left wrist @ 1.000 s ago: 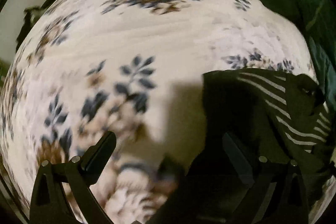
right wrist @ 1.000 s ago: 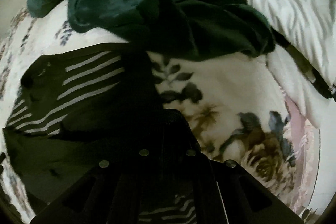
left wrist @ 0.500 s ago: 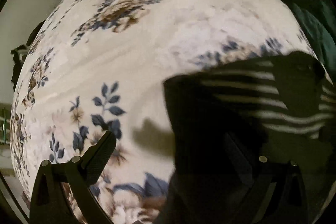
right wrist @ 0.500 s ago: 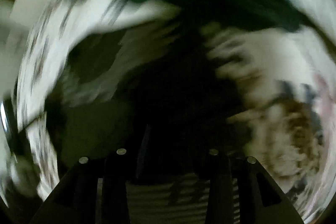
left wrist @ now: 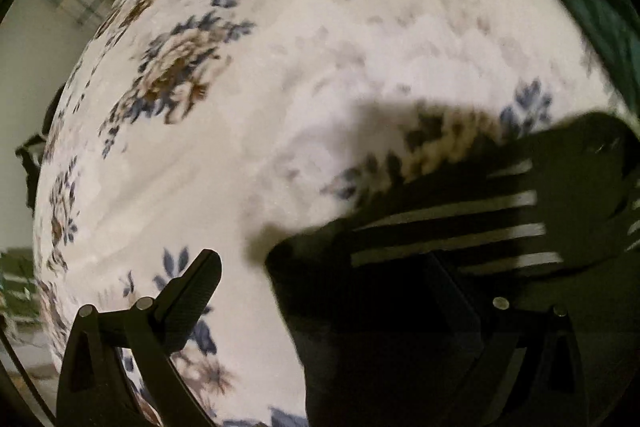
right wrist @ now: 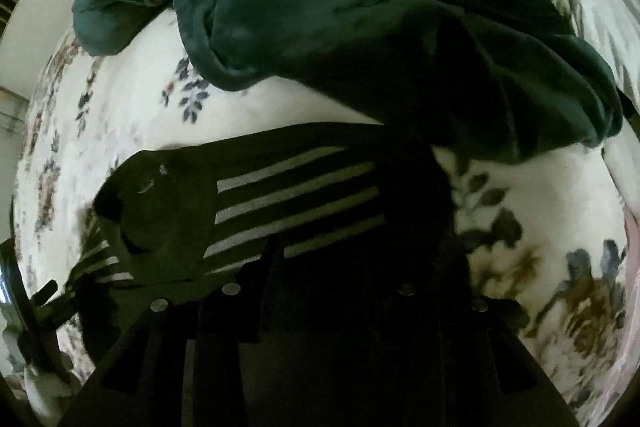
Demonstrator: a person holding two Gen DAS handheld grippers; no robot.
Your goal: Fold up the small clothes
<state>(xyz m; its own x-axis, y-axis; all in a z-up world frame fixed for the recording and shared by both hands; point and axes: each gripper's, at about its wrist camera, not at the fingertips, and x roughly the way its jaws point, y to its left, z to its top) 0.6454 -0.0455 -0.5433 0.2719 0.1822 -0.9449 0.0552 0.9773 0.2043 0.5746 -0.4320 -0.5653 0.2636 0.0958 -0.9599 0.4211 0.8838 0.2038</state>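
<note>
garment: a small black piece of clothing with white stripes [right wrist: 296, 203] lies on the floral bedspread [right wrist: 132, 131], spread out across the lower middle of the right wrist view; in the left wrist view the same cloth [left wrist: 460, 227] fills the lower right.
stripes: one block of white bars runs across its middle, a smaller block sits at its left end in the right wrist view.
right gripper: the right gripper [right wrist: 336, 291] points steeply down over the garment; its dark fingers [right wrist: 272, 279] stand apart with black cloth below and between them, not pinched as far as the dim picture shows.
left gripper: the left gripper [left wrist: 332, 287] stands wide apart; one finger [left wrist: 192, 291] hangs over bare bedspread [left wrist: 248, 131], the other is lost against the dark cloth, and whether it touches the cloth cannot be told.
bedspread: cream with blue and brown flowers, lying under everything.
green blanket: a dark green plush blanket [right wrist: 340, 7] is bunched along the far side, its lower fold just beside or slightly over the garment's far right corner.
white bedding: a white crumpled piece [right wrist: 604, 15] lies at the far right edge of the right wrist view.
</note>
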